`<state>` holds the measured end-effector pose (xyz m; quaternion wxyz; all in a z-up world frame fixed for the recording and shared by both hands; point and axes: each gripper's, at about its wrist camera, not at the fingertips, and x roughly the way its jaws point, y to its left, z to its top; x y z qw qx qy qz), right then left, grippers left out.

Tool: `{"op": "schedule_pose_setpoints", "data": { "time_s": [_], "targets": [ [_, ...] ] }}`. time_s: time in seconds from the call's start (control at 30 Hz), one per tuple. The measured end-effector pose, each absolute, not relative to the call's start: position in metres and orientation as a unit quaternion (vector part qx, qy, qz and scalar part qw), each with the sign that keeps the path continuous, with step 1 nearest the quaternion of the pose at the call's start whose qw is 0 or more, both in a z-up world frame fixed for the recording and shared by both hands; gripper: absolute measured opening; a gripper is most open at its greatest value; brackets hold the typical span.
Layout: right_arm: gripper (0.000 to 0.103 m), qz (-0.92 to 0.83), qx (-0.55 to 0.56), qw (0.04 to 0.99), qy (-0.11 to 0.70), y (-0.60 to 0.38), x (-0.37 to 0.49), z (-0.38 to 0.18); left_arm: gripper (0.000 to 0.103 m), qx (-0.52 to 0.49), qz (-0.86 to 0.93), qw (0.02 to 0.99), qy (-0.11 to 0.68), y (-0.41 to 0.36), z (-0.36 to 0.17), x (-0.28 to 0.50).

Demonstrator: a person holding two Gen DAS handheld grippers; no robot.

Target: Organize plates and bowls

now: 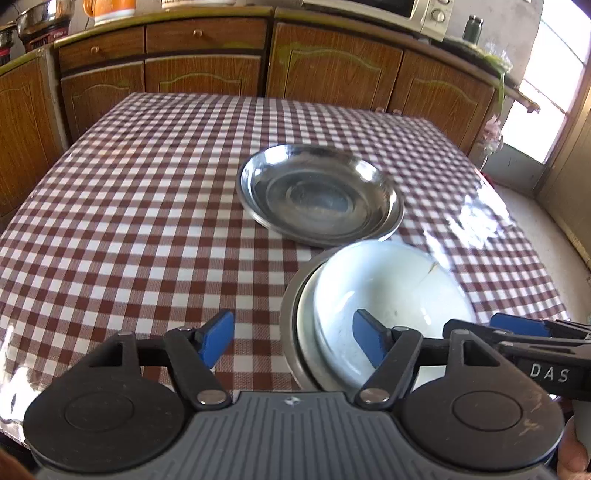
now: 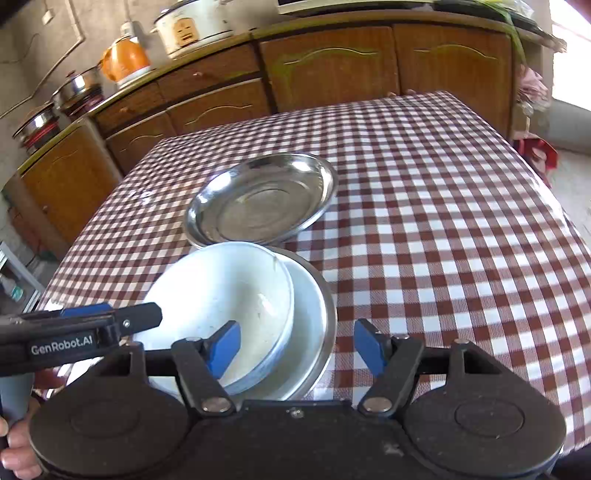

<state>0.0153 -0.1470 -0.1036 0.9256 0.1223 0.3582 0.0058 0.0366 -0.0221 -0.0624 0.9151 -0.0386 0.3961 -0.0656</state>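
Observation:
A white bowl (image 1: 388,291) sits nested in a steel bowl (image 1: 291,314) near the front of the checked table. Behind them lies a shallow steel plate (image 1: 321,192), seemingly stacked on another. My left gripper (image 1: 293,341) is open, and the bowls' left rim lies between its blue pads without either pad pressing on it. In the right wrist view my right gripper (image 2: 295,347) is open too, straddling the right rim of the white bowl (image 2: 221,295) and steel bowl (image 2: 321,314). The steel plate (image 2: 262,199) lies beyond. Each gripper shows at the edge of the other's view.
The red-and-white checked tablecloth (image 1: 129,206) covers the whole table. Wooden cabinets (image 1: 207,70) line the wall behind, with a microwave (image 1: 417,11), an orange kettle (image 2: 123,61), a rice cooker (image 2: 192,26) and pots on top. A bright doorway (image 1: 546,92) is at the right.

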Motion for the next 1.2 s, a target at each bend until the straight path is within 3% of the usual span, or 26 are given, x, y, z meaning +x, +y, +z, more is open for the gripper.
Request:
{"op": "schedule_pose_setpoints", "data": {
  "time_s": [0.07,0.13,0.23,0.47,0.67,0.83,1.2],
  "targets": [
    [0.082,0.002,0.125,0.925,0.358,-0.148,0.017,-0.107,0.076,-0.033,-0.063,0.912,0.405,-0.024,-0.066,0.041],
    [0.082,-0.001,0.132,0.925,0.356,-0.148,0.018,-0.109,0.087,-0.027,-0.056,0.911,0.408,-0.026,-0.07,0.044],
    [0.082,-0.012,0.128,0.926,0.354,-0.144,0.021,-0.113,0.094,-0.032,-0.056,0.91,0.409,-0.027,-0.076,0.051],
    [0.082,0.006,0.136,0.92,0.368,-0.142,0.029,-0.127,0.095,-0.028,-0.042,0.911,0.409,-0.031,-0.086,0.063],
    [0.082,0.024,0.206,0.897,0.391,-0.152,0.036,-0.138,0.098,0.027,-0.041,0.908,0.417,-0.046,-0.102,0.078],
    [0.084,0.013,0.215,0.892,0.397,-0.15,0.04,-0.141,0.103,0.017,-0.046,0.907,0.418,-0.042,-0.107,0.087],
    [0.083,0.043,0.233,0.893,0.384,-0.158,0.038,-0.147,0.103,-0.031,-0.089,0.894,0.439,-0.041,-0.113,0.099]
  ]
}}
